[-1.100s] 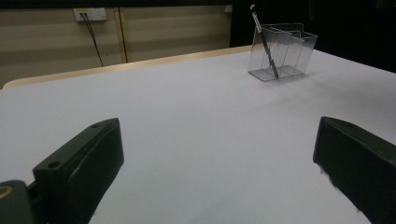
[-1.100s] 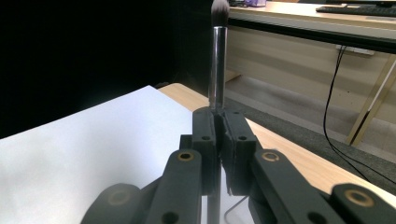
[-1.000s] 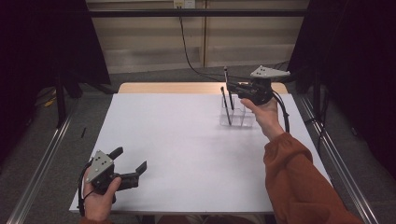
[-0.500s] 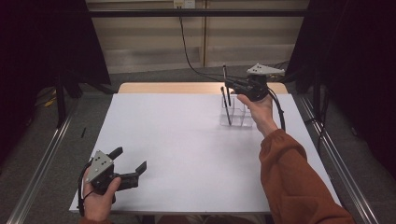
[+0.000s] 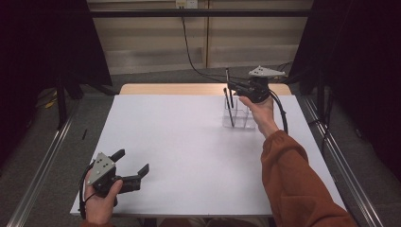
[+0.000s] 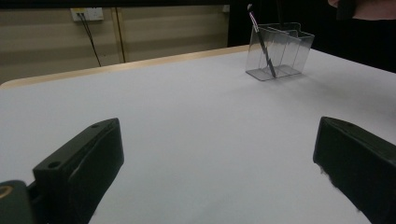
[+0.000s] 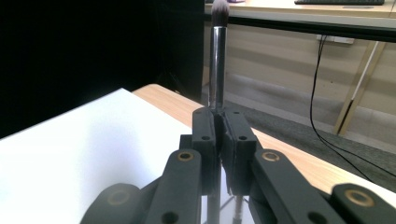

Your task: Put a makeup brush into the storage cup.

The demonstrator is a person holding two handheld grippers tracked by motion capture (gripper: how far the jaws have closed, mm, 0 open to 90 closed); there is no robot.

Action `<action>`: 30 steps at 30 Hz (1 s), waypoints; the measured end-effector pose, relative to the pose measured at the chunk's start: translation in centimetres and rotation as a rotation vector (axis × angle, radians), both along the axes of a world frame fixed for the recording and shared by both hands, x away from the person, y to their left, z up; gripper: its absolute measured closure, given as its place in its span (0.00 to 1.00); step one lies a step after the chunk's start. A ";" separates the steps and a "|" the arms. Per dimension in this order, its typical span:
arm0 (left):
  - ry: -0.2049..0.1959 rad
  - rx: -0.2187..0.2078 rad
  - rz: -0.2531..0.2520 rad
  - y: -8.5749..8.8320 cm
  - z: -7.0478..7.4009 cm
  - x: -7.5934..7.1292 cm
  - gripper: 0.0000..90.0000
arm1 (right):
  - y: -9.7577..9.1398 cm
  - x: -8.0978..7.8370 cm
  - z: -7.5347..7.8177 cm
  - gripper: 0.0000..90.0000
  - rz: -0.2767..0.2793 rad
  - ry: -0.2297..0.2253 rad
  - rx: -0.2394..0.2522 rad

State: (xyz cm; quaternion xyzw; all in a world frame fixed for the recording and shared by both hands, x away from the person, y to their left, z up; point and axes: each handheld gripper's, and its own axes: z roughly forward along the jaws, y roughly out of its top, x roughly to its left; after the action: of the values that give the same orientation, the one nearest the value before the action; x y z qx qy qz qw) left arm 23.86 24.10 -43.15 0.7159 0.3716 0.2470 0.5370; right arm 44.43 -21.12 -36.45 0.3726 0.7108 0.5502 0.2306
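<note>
My right gripper [image 5: 230, 88] is at the table's far right, above a clear plastic holder [image 5: 240, 118]. It is shut on a thin dark makeup brush [image 5: 227, 75]. The right gripper view shows the brush [image 7: 217, 56] upright with its bristles on top, pinched between the jaws [image 7: 218, 122]. I cannot tell whether its lower end is inside the holder. In the left gripper view a second brush [image 6: 262, 44] leans in the holder's [image 6: 285, 46] left compartment. At the near left, my left gripper [image 5: 130, 165] rests on the table, open, with nothing between its jaws [image 6: 219, 168].
A white sheet covers the table [image 5: 189, 142], with a wooden strip [image 5: 170, 89] along its far edge. Metal rails [image 5: 42, 165] run along the floor on both sides. A black cable [image 5: 189, 52] runs from the back wall to the right gripper.
My right hand has shifted slightly left and down with the brush, closer over the holder. The left hand has stayed still.
</note>
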 end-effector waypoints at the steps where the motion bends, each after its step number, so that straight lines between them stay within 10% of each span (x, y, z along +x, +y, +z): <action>1: 0.002 -0.002 0.000 0.0 0.0 0.0 0.02 | 0.0 0.1 -0.1 0.94 -0.001 0.001 -0.002; 30: 0.007 0.003 -0.001 0.0 -0.1 0.0 0.02 | -0.6 0.2 -3.3 0.94 -0.053 0.065 0.035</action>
State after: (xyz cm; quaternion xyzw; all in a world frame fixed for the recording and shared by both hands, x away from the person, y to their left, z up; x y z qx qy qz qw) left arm 23.88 24.08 -43.22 0.7176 0.3728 0.2448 0.5349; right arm 44.62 -21.76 -39.75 0.4130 0.6978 0.5441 0.2154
